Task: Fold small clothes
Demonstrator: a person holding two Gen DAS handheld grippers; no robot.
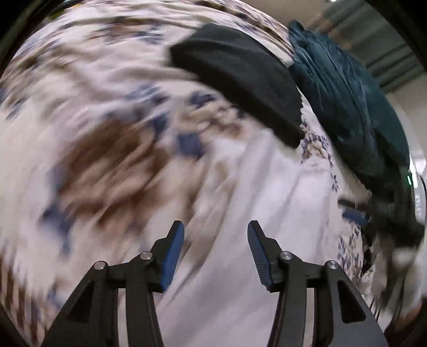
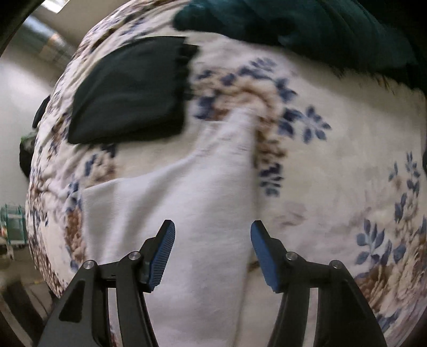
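A white cloth (image 2: 202,192) lies flat on a floral blanket (image 2: 333,173), one narrow end reaching up toward the blanket's middle. My right gripper (image 2: 212,231) hovers over it, open, with nothing pinched between the blue pads. The left wrist view is blurred. In it my left gripper (image 1: 215,232) also stands open above the same white cloth (image 1: 240,200), its pads apart and bare. A folded black garment (image 2: 130,90) rests on the blanket beyond the white cloth, also visible as the black garment (image 1: 240,77) at upper right.
A heap of dark teal clothes (image 1: 347,106) lies along the blanket's far side, beside the black garment; the teal clothes (image 2: 307,24) fill the top edge. A blue pad (image 1: 355,216) of the other gripper shows at right. The blanket's edge drops to the floor (image 2: 16,88) at left.
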